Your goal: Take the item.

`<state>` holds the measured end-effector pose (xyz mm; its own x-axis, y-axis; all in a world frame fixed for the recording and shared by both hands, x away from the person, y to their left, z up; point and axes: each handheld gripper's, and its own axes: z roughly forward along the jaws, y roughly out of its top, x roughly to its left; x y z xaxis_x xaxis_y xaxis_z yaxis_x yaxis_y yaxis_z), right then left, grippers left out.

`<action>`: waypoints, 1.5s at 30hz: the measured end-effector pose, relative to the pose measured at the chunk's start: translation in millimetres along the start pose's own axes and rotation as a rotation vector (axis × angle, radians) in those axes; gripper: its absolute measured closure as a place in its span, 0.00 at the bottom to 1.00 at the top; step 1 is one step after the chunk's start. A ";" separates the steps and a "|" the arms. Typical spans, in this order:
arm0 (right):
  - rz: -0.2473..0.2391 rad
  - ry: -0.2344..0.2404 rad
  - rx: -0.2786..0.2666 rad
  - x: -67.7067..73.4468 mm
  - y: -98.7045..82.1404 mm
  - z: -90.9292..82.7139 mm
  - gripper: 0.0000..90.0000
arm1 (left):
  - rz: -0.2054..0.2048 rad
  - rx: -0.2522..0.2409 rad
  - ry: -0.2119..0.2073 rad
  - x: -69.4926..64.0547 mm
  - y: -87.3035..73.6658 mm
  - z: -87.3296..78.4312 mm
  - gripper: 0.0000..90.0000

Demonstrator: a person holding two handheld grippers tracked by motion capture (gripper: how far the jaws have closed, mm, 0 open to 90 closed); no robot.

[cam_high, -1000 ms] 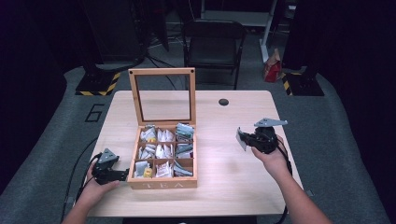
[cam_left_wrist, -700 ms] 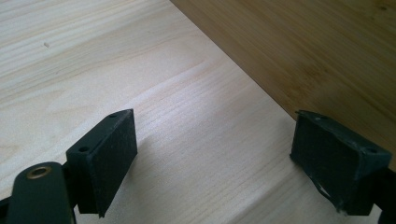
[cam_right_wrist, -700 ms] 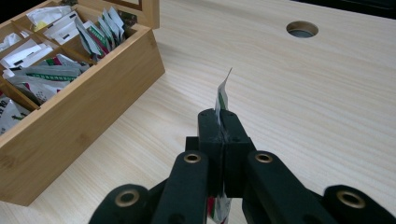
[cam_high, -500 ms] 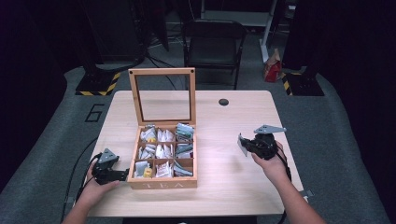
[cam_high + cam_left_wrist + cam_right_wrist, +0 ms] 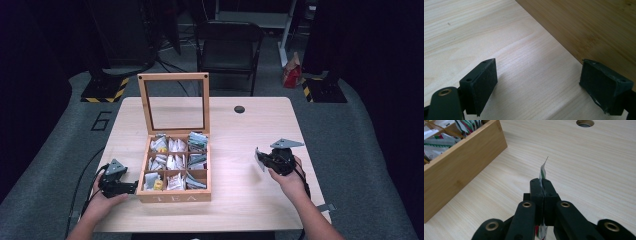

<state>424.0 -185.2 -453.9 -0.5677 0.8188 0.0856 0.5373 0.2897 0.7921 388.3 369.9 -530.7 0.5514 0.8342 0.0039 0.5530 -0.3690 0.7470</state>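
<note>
Fingers (image 5: 541,188) of the right gripper (image 5: 267,161) are pressing together on a tea sachet (image 5: 543,171), which is standing edge-on between the pads with its thin corner poking out beyond the tips and a strip of it showing below them. In the high view that gripper is hovering over the bare right part of the tabletop (image 5: 240,145), well apart from the tea box (image 5: 175,170), so the step in hand is probably setting the sachet down there. To do that well, the person should be lowering the hand gently until the sachet's lower edge is nearly meeting the wood, tilting it so it will lie flat rather than topple, and only then letting the pads part — a release from high up risks the light packet fluttering away. It should be landing clear of the round hole (image 5: 239,109) at the far side of the tabletop. The left gripper (image 5: 131,187) is resting near the box's left wall with its fingers (image 5: 482,82) standing wide apart and nothing between them, one pad just beside the wood; whether it is touching the box is hard to say. The sachet's printing is too foreshortened to read, its full shape is hidden by the pads, and from above it is showing only as a pale sliver. The packets inside the box's compartments are too small to tell apart — the open lid (image 5: 174,102) is standing upright behind them.
</note>
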 end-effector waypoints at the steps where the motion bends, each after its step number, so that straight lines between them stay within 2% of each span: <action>1: 0.002 -0.004 0.003 0.5 -1.2 0.6 0.99 | 0.004 0.001 0.001 0.2 0.1 -0.1 0.15; 11: 0.013 -0.011 0.021 0.8 -12.5 8.4 0.99 | -0.007 -0.001 -0.002 -0.4 -0.1 0.2 0.15; 17: 0.001 -0.016 0.030 1.4 -19.0 13.5 0.99 | 0.001 0.000 0.001 0.1 0.0 0.0 0.15; 18: 0.019 -0.009 0.031 2.7 -21.0 14.5 0.99 | -0.003 -0.001 -0.002 -0.1 -0.1 0.1 0.15; 22: 0.015 0.002 0.027 3.2 -22.3 16.0 0.99 | -0.005 -0.001 -0.002 -0.2 -0.1 0.1 0.15; 23: 0.027 -0.003 0.029 4.2 -22.8 16.4 0.98 | -0.001 -0.001 0.000 -0.1 0.0 0.0 0.15; 31: 0.023 0.022 0.034 6.1 -24.8 19.0 0.96 | 0.001 0.000 0.000 0.1 0.0 0.0 0.15; 36: 0.004 0.027 0.047 9.2 -25.2 22.9 0.94 | -0.003 -0.001 -0.001 -0.2 -0.1 0.1 0.15; 42: 0.001 0.040 0.053 13.1 -25.6 26.6 0.89 | 0.003 0.000 0.001 0.2 0.1 -0.1 0.15; 45: 0.006 0.052 0.052 13.4 -26.0 27.7 0.79 | -0.003 -0.001 -0.002 -0.1 -0.1 0.1 0.15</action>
<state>419.7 -168.1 -490.1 -0.5949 0.7944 0.1225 0.5716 0.3110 0.7593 388.2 369.7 -530.8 0.5506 0.8347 0.0006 0.5544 -0.3662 0.7474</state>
